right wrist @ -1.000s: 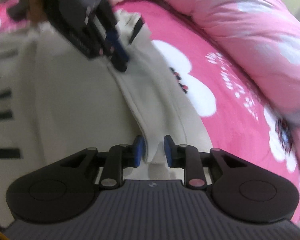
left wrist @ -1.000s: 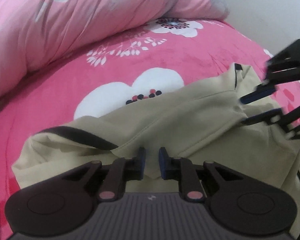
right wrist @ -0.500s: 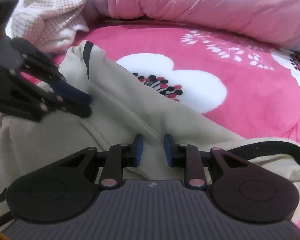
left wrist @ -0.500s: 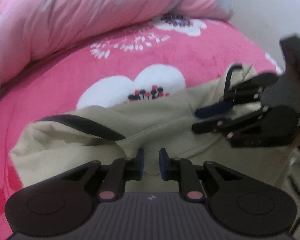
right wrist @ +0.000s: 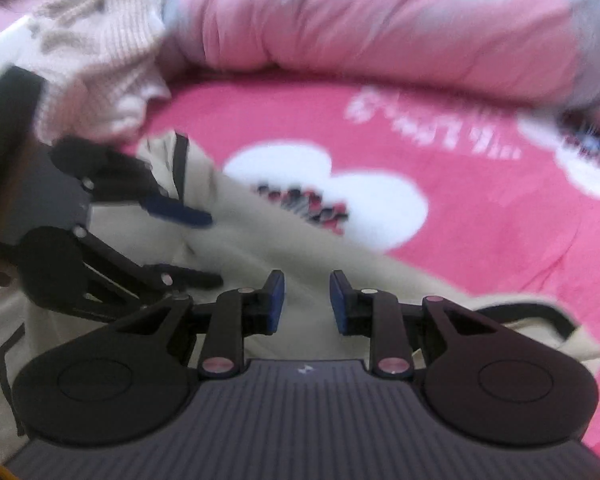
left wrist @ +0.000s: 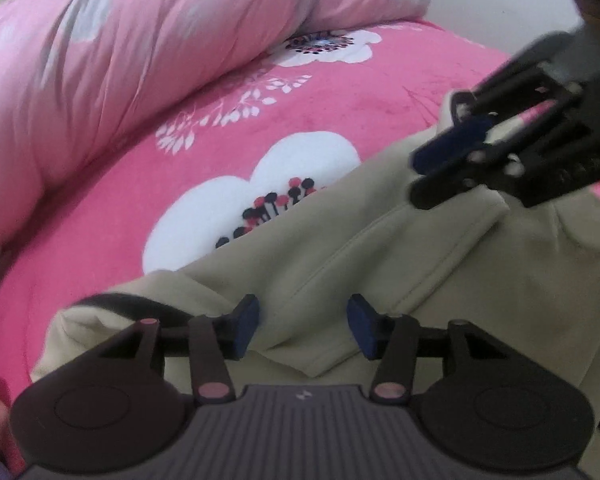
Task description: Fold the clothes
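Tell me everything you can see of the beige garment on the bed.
The beige garment looks like soft cotton with stitched seams and black trim. It lies rumpled, partly folded over itself, on the pink flowered bedspread. The left claw has just been opening, pads clear of the fold between them. Cloth also sits between the pads of the right claw; blur hides any grip.

- I see a bed (left wrist: 400, 92) covered in a pink sheet with white flowers.
- A beige garment (left wrist: 380, 248) with dark trim lies on it.
- A rolled pink quilt (left wrist: 120, 60) runs along the far edge.
- A knitted cream garment (right wrist: 100, 48) sits beside that quilt.
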`<move>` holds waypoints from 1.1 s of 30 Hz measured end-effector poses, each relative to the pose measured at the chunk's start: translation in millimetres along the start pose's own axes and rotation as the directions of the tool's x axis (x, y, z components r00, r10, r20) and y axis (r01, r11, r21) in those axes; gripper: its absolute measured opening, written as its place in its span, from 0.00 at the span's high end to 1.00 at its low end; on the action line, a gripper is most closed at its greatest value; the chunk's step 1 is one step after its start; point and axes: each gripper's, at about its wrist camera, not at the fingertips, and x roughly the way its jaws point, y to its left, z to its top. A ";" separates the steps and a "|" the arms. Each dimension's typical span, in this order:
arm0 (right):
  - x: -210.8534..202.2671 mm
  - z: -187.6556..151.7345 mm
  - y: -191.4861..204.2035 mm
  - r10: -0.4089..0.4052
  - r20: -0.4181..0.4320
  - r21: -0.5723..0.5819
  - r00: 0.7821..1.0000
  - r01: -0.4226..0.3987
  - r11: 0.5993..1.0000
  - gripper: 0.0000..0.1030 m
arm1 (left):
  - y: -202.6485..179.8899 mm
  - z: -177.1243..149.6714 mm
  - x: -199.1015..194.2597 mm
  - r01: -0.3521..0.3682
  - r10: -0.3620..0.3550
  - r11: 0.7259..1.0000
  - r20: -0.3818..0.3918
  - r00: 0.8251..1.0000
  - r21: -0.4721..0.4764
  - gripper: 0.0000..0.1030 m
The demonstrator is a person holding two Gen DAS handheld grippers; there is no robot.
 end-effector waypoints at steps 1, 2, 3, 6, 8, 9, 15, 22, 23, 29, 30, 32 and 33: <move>3.9 -3.4 1.8 -0.030 -0.035 -0.027 0.999 0.029 0.999 0.77 | 1.6 0.0 0.9 0.004 -0.004 1.000 0.000 1.000 -0.011 0.48; 14.5 -9.8 1.7 -0.051 -0.094 -0.045 0.994 0.047 0.998 0.77 | 1.4 0.0 1.9 0.004 -0.004 1.000 0.000 1.000 -0.011 0.48; 24.0 -18.1 1.2 -0.055 -0.122 -0.055 0.991 0.049 0.997 0.77 | 1.2 0.1 2.9 0.003 -0.003 1.000 0.000 1.000 -0.012 0.47; 24.4 -11.8 1.2 -0.061 -0.123 -0.045 0.990 0.056 0.997 0.77 | 3.2 3.9 -5.2 0.003 -0.003 1.000 0.000 1.000 -0.021 0.47; 13.9 -3.9 5.5 -0.092 -0.123 -0.047 0.988 0.087 0.995 0.77 | 6.5 4.0 -14.3 -0.003 0.003 0.999 0.020 1.000 -0.037 0.47; 6.3 -3.5 7.6 -0.104 -0.116 -0.041 0.988 0.100 0.994 0.77 | 8.5 3.5 -19.2 -0.006 0.008 0.999 0.033 0.999 -0.047 0.47; 12.0 -17.5 7.2 -0.169 -0.179 0.016 0.969 0.175 0.984 0.79 | -0.2 -8.5 -7.7 -0.059 0.058 0.998 0.013 0.998 0.038 0.45; -10.7 -13.1 23.1 -0.271 -0.174 0.072 0.947 0.287 0.955 0.79 | 3.1 -11.5 -24.8 -0.059 0.058 0.998 0.041 0.997 0.022 0.44; -17.3 -15.2 25.7 -0.281 -0.178 0.078 0.943 0.298 0.951 0.79 | 5.7 -13.4 -29.1 -0.054 0.053 0.998 0.041 0.998 0.012 0.44; -32.8 -23.4 37.7 -0.295 -0.180 0.163 0.938 0.324 0.932 0.79 | 18.4 -33.0 -51.3 -0.023 0.023 0.998 -0.002 1.000 -0.060 0.42; -30.5 -23.5 40.6 -0.283 -0.180 0.181 0.942 0.315 0.932 0.79 | 20.7 -36.5 -54.4 -0.015 0.013 0.996 -0.020 1.000 -0.085 0.41; -25.3 -23.0 47.8 -0.261 -0.183 0.208 0.948 0.296 0.932 0.79 | 25.4 -44.1 -61.8 0.000 -0.007 0.991 -0.052 0.999 -0.135 0.41; -22.3 -22.5 52.0 -0.250 -0.185 0.217 0.950 0.287 0.933 0.79 | 27.6 -48.7 -67.1 0.006 -0.016 0.987 -0.060 0.998 -0.163 0.41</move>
